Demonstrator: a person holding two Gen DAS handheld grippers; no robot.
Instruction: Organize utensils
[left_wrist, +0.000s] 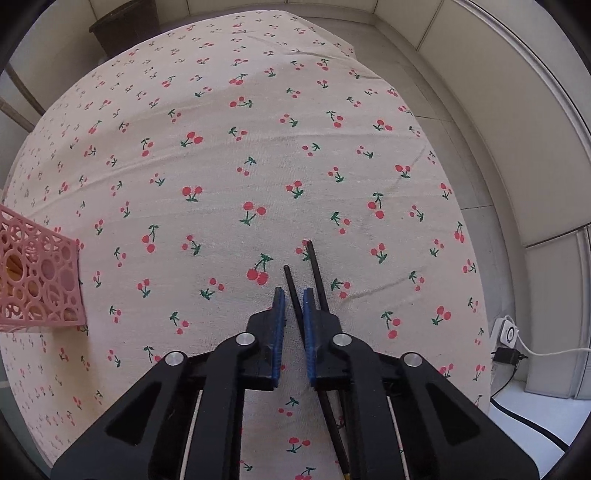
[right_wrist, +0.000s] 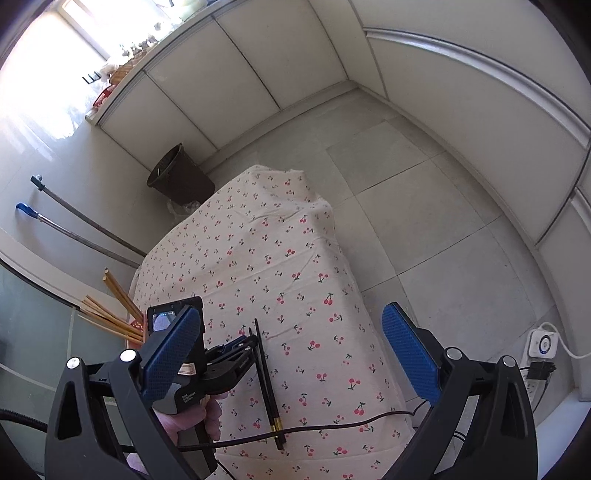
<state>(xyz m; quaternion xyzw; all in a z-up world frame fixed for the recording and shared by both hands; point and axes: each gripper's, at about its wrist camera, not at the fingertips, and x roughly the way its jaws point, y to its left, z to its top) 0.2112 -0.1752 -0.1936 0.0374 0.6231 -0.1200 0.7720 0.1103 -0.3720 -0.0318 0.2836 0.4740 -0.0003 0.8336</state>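
Left wrist: left claw (left_wrist: 292, 314) narrowed around one black chopstick (left_wrist: 293, 295) on tabletop (left_wrist: 221, 166); right claw (right_wrist: 291, 360) wide apart.

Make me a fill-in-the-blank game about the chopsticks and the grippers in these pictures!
The black chopsticks lie on a cloth printed with ____.
The basket at the table's left edge is coloured ____.
The right gripper has its fingers wide ____.
The left gripper has ____ pads.

Missing words: cherries; pink; open; blue
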